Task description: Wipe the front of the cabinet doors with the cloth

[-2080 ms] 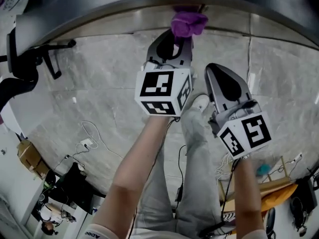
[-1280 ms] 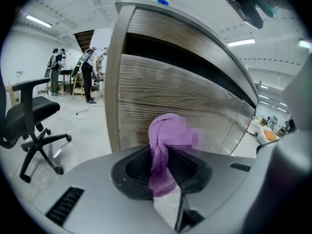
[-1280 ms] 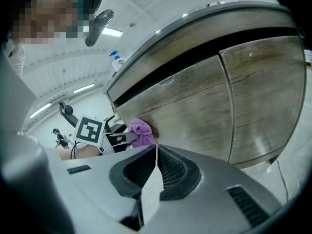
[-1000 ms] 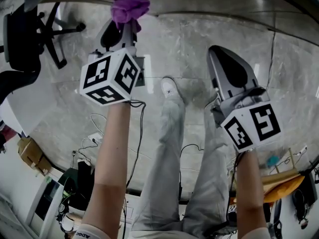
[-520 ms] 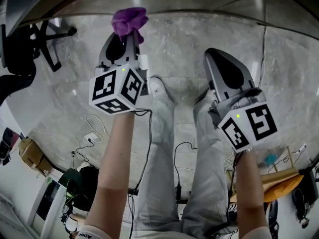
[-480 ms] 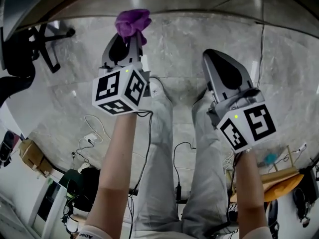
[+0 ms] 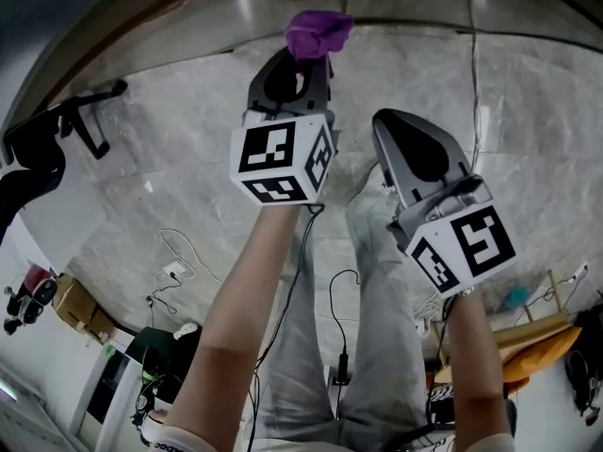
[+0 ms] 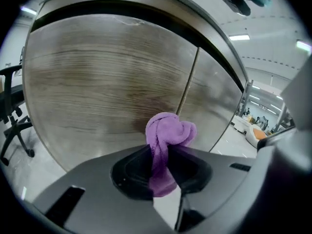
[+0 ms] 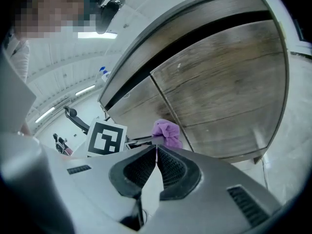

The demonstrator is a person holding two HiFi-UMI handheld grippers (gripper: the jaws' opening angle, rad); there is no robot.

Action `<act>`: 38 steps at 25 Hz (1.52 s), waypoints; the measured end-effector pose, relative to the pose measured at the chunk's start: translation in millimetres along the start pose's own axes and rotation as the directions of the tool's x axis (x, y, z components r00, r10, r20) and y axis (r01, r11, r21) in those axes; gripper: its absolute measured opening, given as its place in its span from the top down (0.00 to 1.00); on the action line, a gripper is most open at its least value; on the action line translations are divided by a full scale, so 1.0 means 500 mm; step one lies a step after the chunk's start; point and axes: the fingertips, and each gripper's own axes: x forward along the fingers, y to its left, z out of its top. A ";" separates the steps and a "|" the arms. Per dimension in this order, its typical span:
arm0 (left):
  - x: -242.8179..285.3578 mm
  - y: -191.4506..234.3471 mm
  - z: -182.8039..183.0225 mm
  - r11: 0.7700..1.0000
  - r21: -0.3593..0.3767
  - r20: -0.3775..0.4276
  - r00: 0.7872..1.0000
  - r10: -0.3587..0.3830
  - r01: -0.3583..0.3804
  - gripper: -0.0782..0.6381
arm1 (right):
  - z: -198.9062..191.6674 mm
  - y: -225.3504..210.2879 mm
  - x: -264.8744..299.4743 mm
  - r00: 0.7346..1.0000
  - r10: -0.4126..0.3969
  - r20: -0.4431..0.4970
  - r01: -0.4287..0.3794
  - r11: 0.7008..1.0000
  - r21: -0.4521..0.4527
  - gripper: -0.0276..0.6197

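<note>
Left gripper [image 8: 163,165] jaws clamp a bunched purple fabric cloth [image 8: 169,132], with the wad sticking out past the tips. Cloth sits right in front of the brown wood-grain cabinet doors [image 8: 97,77], low, by the seam between the two doors; contact unclear. Right gripper [image 9: 156,156] jaws pressed together, nothing between, held beside the left above grey marble floor [image 7: 160,158].

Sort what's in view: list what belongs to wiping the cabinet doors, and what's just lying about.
For the job: purple cloth; left gripper, shut on the cloth; wooden cabinet doors.

Lying about: office chair; floor cables; cardboard box. The right gripper is shut, empty and idle.
</note>
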 end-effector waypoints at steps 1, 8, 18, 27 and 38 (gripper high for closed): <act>0.014 -0.007 0.001 1.000 -0.003 -0.004 1.000 -0.006 0.006 0.78 | 0.002 -0.012 -0.002 1.000 -0.005 0.002 0.005 1.000 0.004 0.91; 0.064 -0.018 -0.003 0.997 -0.057 -0.029 0.998 -0.047 0.045 0.78 | 0.011 -0.080 -0.006 0.997 -0.077 0.022 0.077 0.996 0.038 0.91; -0.024 0.232 -0.024 0.991 -0.113 -0.056 0.996 0.068 -0.074 0.78 | -0.018 -0.004 0.086 0.993 -0.119 0.021 0.118 0.991 0.066 0.91; -0.113 0.448 -0.031 0.992 -0.055 -0.082 0.991 0.110 -0.115 0.78 | -0.053 0.193 0.243 1.000 -0.026 -0.010 0.026 0.999 0.039 0.91; -0.157 0.619 -0.050 0.975 -0.007 -0.085 0.971 0.222 -0.224 0.78 | -0.062 0.244 0.331 1.000 0.015 -0.006 -0.015 0.998 0.054 0.91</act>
